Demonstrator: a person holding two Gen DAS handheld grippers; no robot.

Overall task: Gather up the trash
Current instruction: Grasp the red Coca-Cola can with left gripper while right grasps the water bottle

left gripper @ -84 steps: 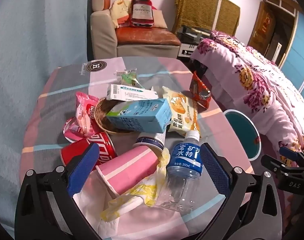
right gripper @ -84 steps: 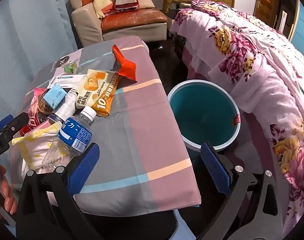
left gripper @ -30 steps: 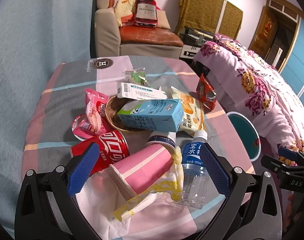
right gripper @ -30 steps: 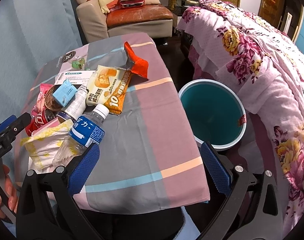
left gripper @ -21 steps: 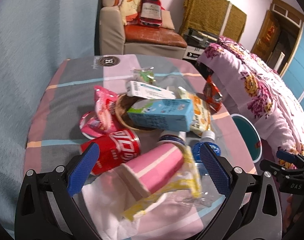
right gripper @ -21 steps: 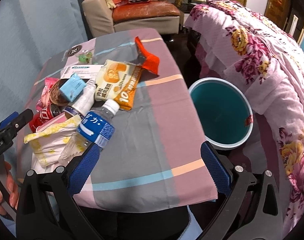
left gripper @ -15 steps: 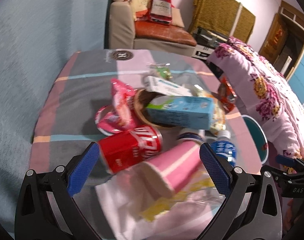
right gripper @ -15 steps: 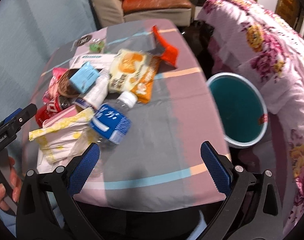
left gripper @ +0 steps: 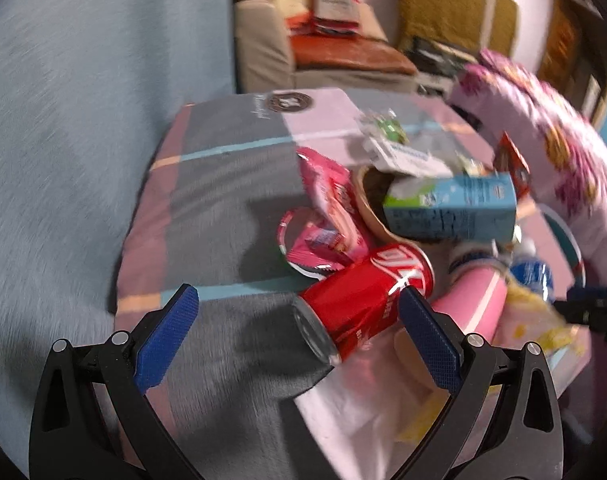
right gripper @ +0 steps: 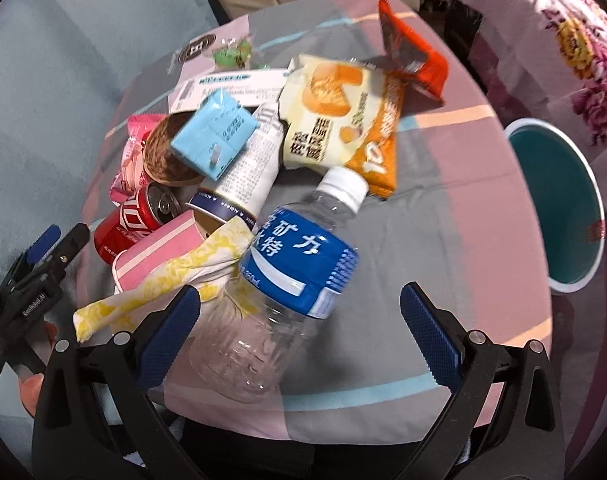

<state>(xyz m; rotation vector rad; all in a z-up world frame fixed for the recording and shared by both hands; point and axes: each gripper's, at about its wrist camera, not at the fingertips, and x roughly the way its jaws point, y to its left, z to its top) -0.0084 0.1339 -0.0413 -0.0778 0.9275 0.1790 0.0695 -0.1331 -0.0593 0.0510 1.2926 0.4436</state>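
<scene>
Both tongs gape wide, empty: left tongs point(left gripper: 297, 322) over ribbed red can point(left gripper: 363, 300) (label blurred), right tongs point(right gripper: 299, 316) over clear blue-labelled bottle point(right gripper: 279, 288).

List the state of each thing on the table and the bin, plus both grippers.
Water bottle: capped, on its side, looks empty.
Red can: on its side.
Pink cup: on its side.
Blue carton: resting on the woven basket.
Teal bin: open, looks empty.
Left gripper: open.
Right gripper: open.
</scene>
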